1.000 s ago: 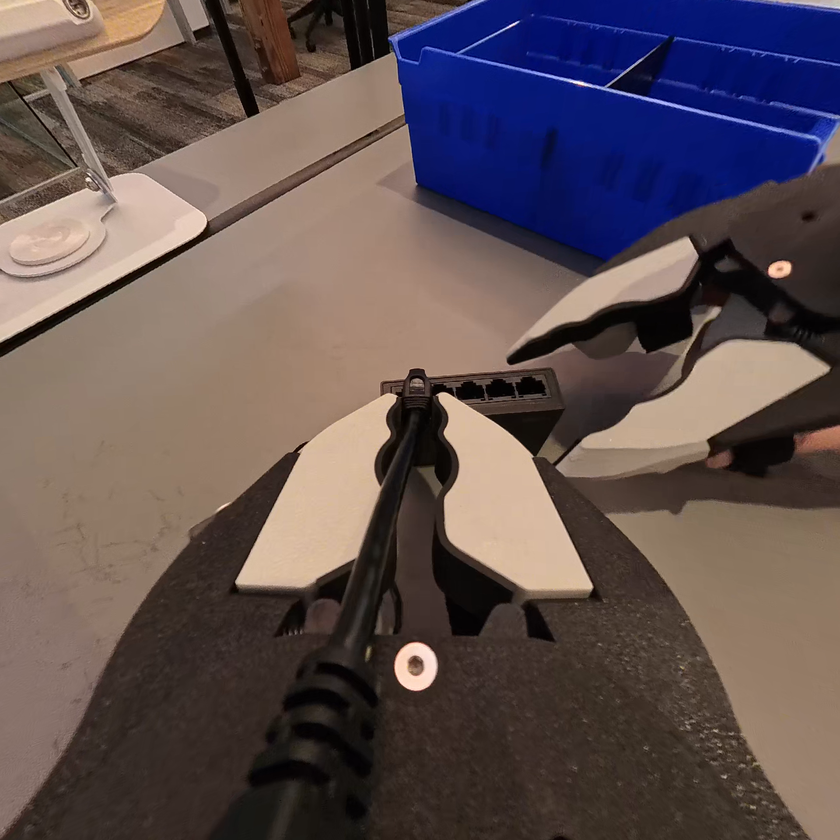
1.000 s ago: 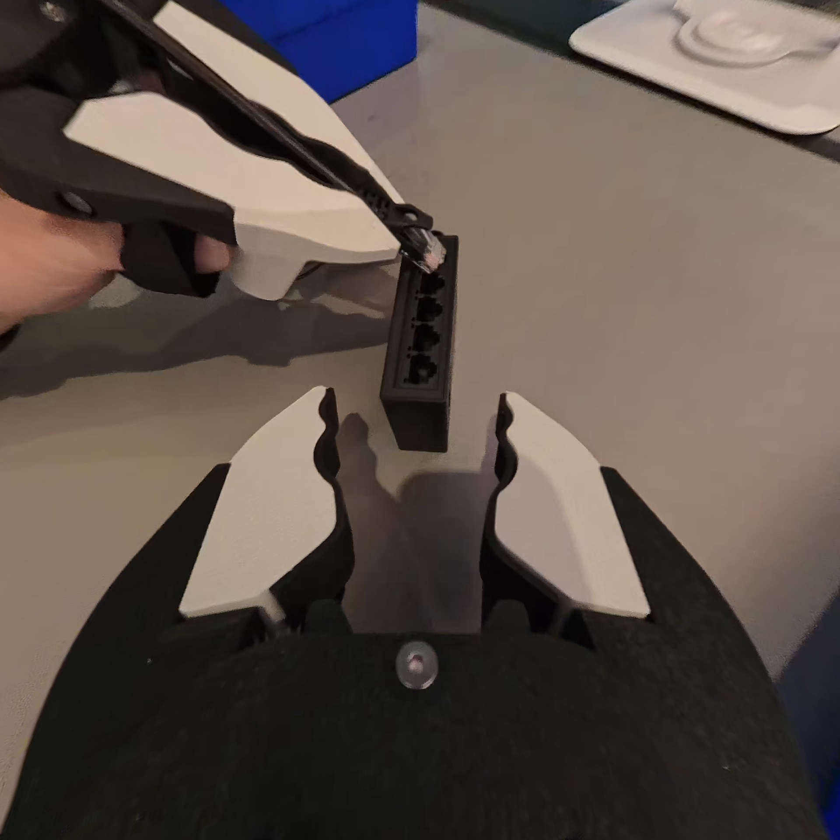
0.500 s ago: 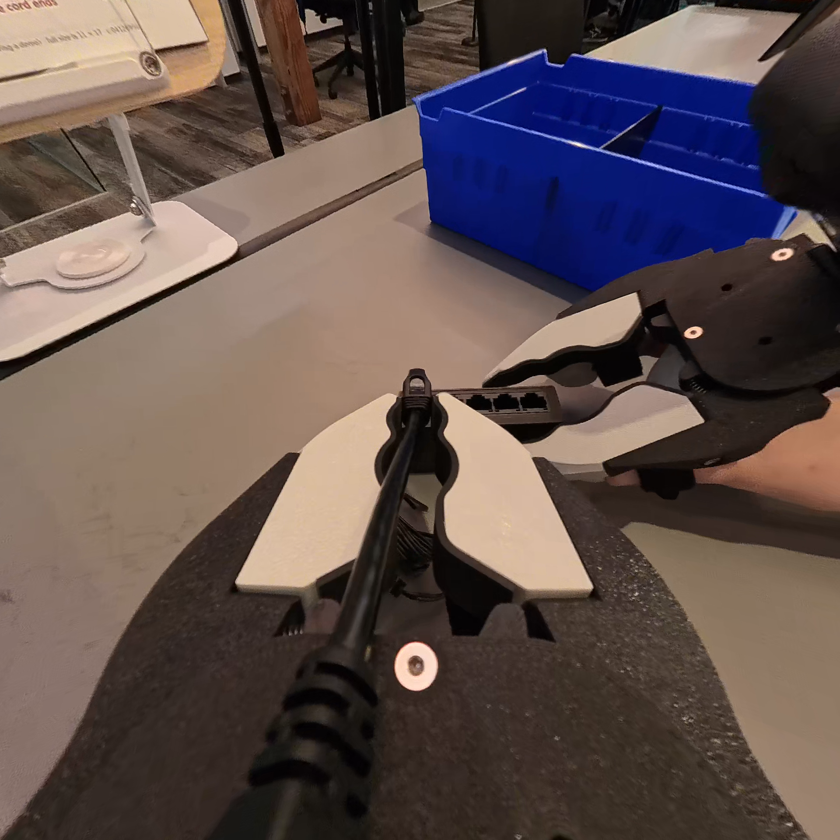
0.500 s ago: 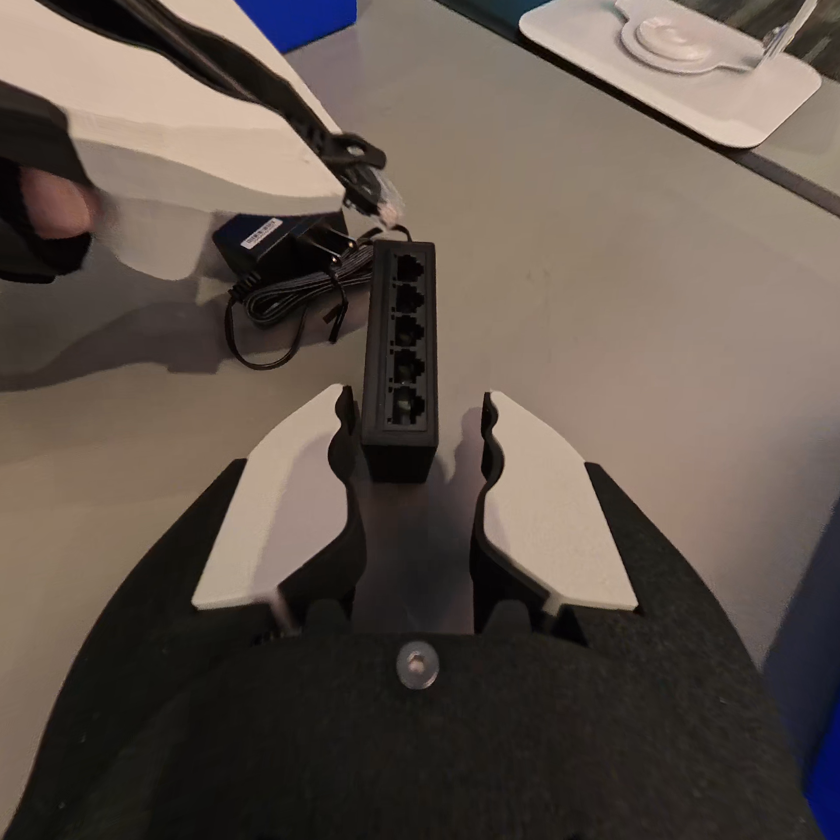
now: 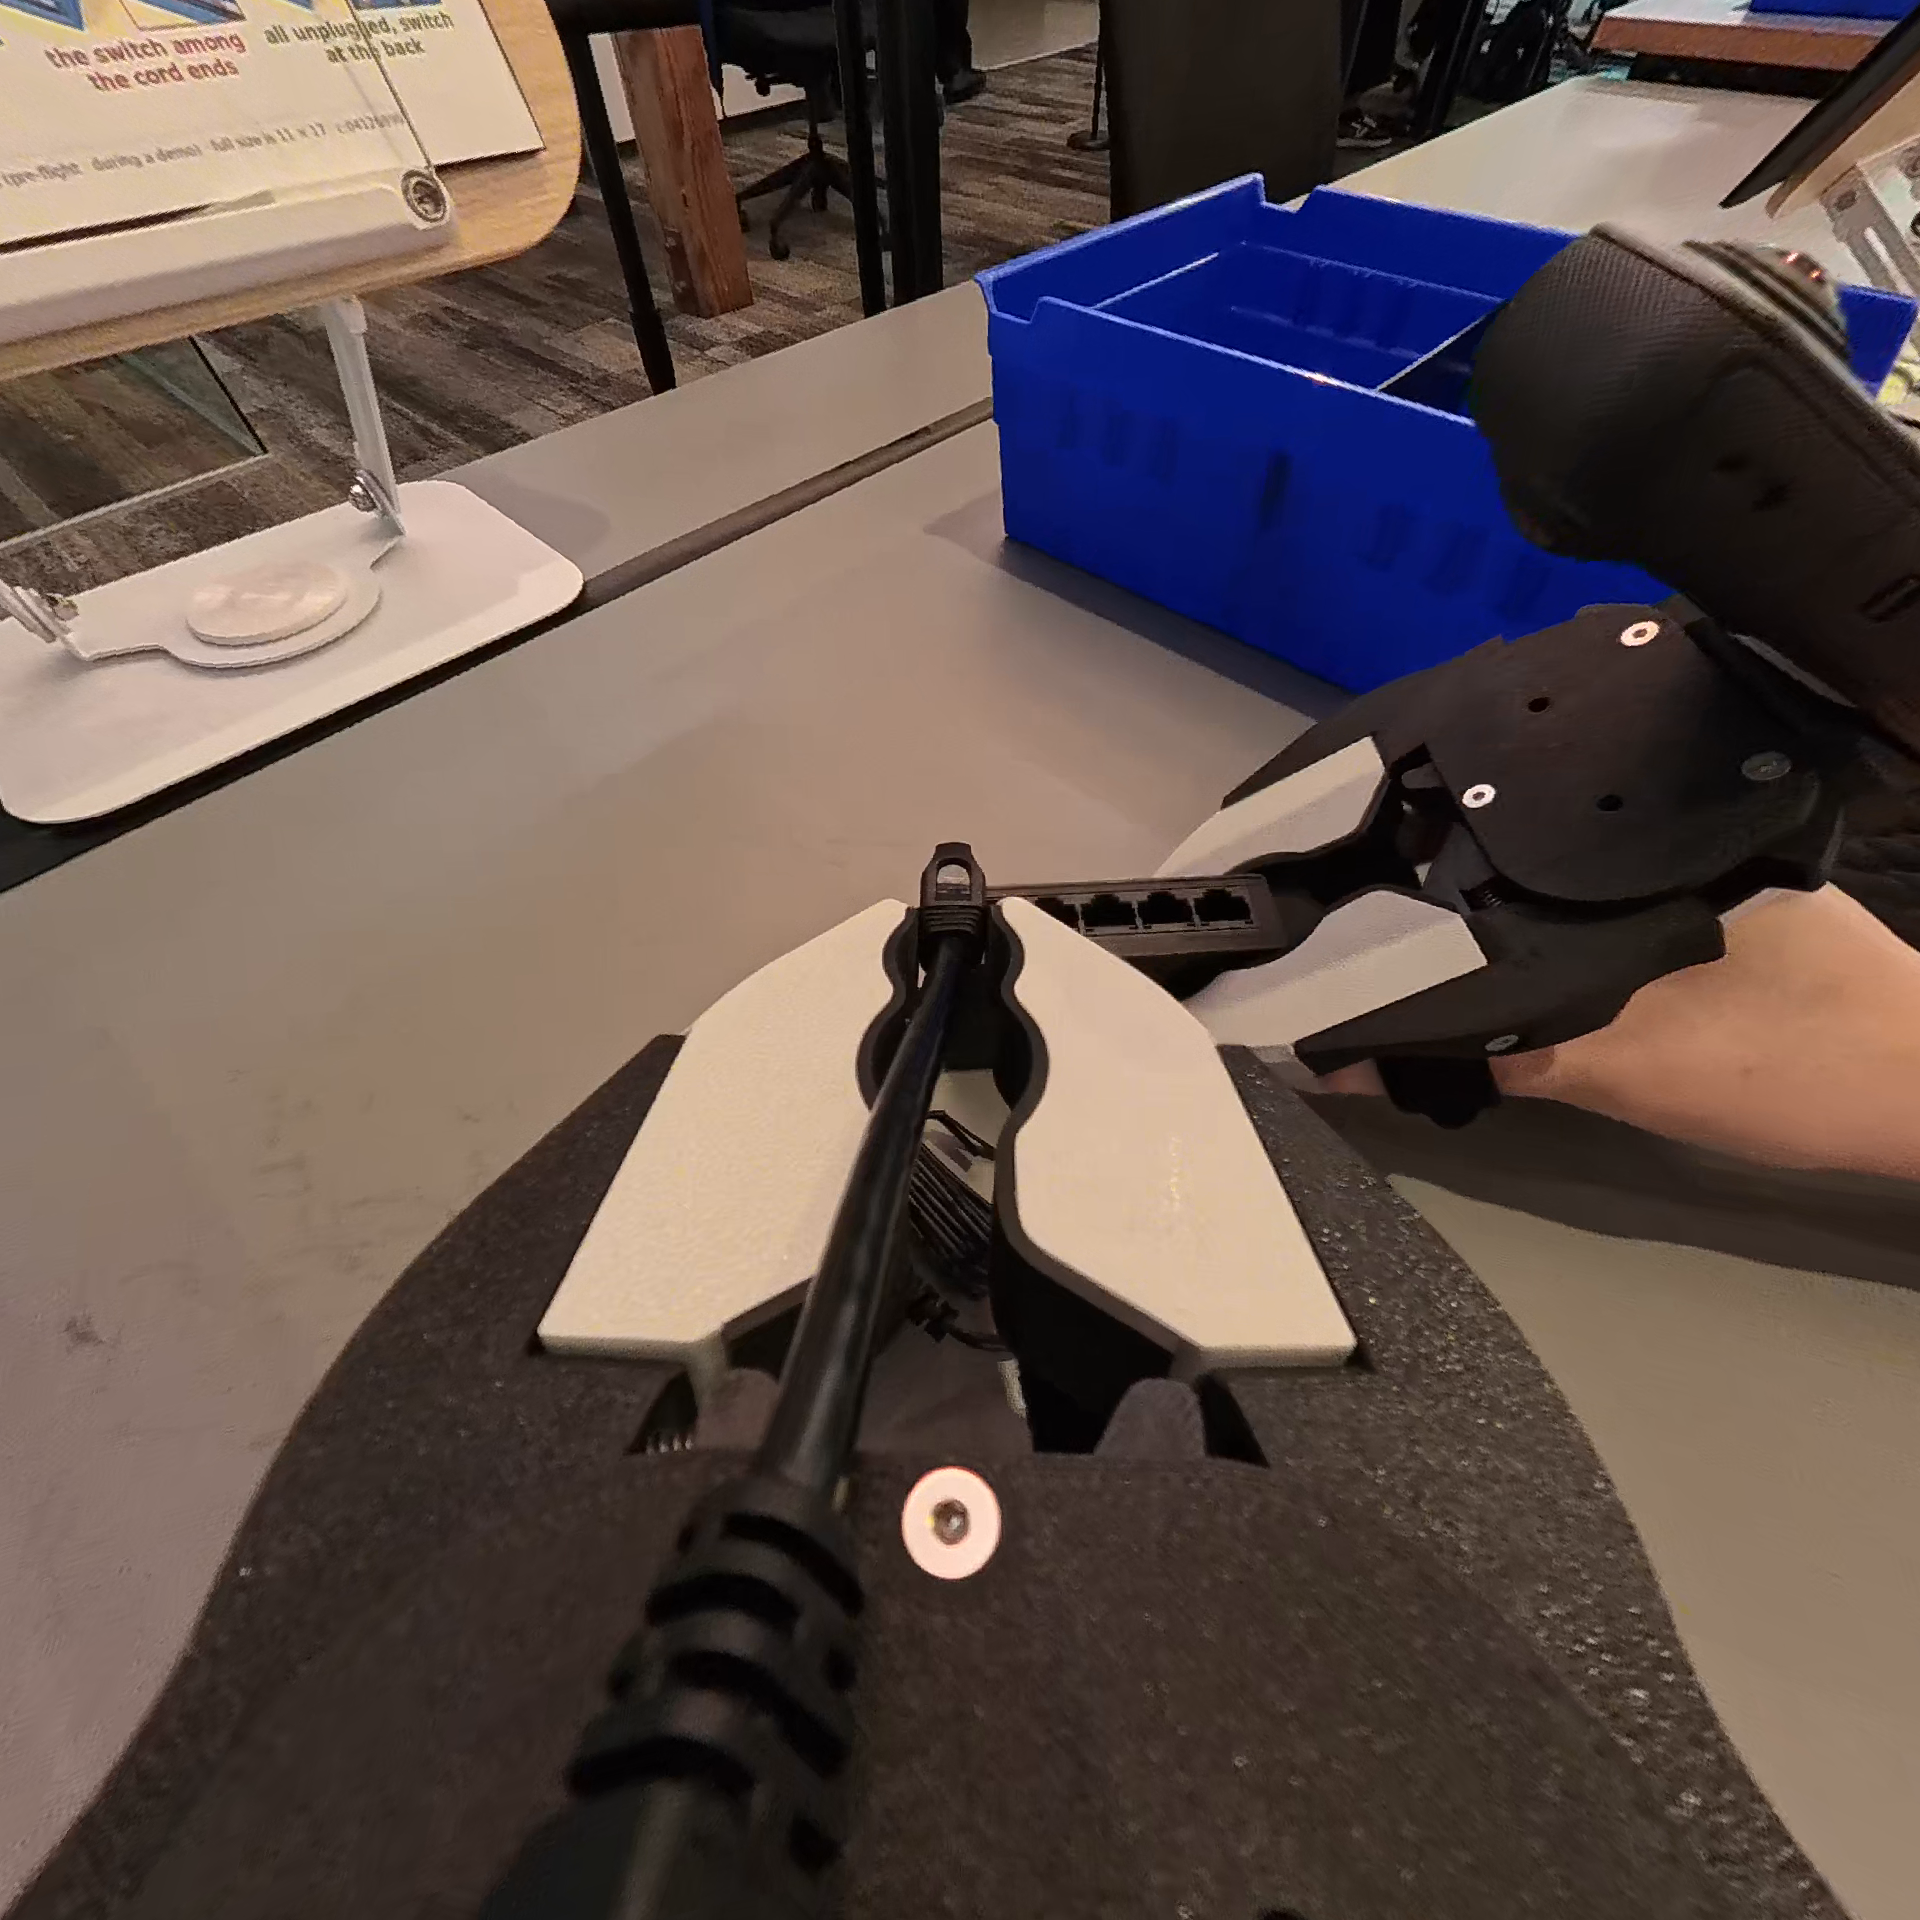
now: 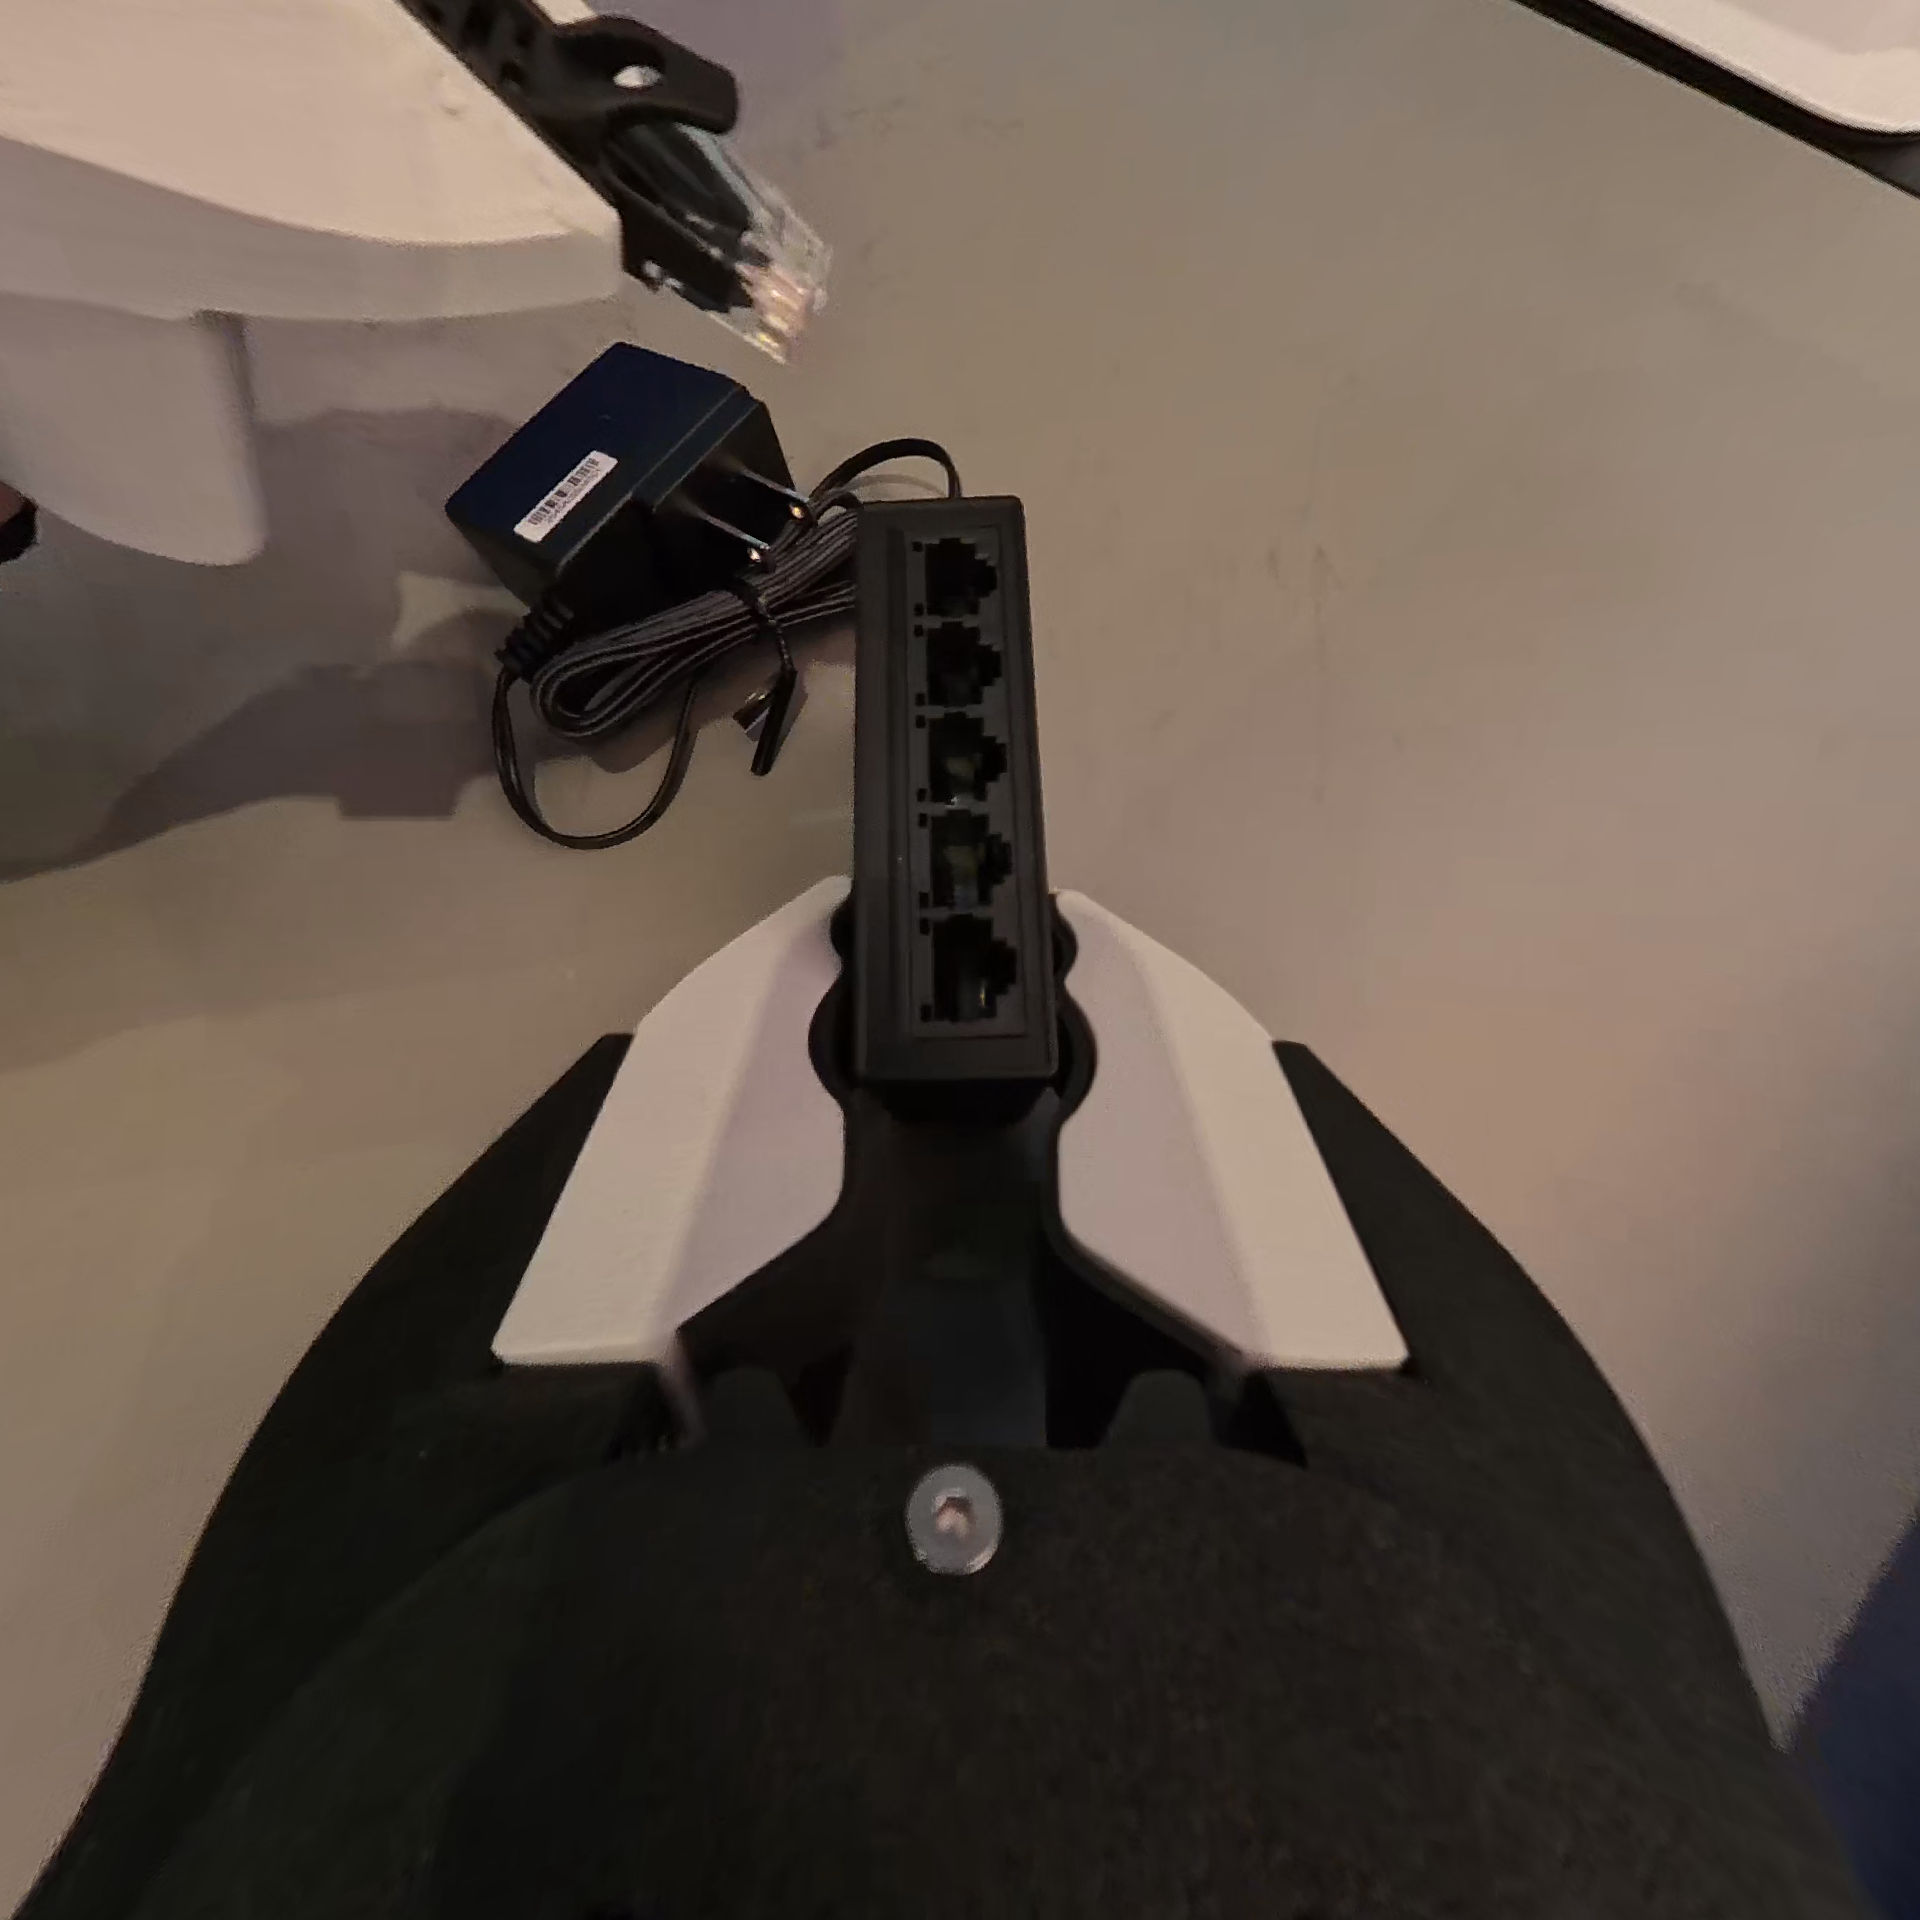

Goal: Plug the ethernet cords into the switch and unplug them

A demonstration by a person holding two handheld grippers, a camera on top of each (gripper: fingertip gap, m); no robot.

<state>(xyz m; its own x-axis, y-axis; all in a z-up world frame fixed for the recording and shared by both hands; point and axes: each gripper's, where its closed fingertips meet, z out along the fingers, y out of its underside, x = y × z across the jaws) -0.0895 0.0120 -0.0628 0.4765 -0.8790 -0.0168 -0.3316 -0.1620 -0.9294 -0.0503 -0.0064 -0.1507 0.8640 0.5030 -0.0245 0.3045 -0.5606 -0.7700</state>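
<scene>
My left gripper (image 5: 951,920) is shut on a black ethernet cord (image 5: 883,1164) just behind its plug (image 5: 953,883). The clear plug tip (image 6: 769,281) shows in the right wrist view, hanging above and to the left of the switch's far end. My right gripper (image 6: 951,935) is shut on the near end of the black switch (image 6: 951,769), whose row of several empty ports faces up toward that camera. In the left wrist view the switch (image 5: 1164,914) lies just right of the plug, held by the right gripper (image 5: 1299,914).
The switch's black power adapter (image 6: 623,499) with its bundled cord (image 6: 665,665) lies left of the switch on the grey table (image 5: 623,831). A blue bin (image 5: 1247,488) stands behind. A white stand base (image 5: 281,623) sits at the far left. One gripper's finger ends stand about 10 centimetres off the other's. From the left gripper's tips to the switch's black power adapter (image 6: 623,499) is close to 6 centimetres.
My right gripper moved forward around the switch's end and closed on it. My left gripper drew the plug up and away from the end port, still holding the cord.
</scene>
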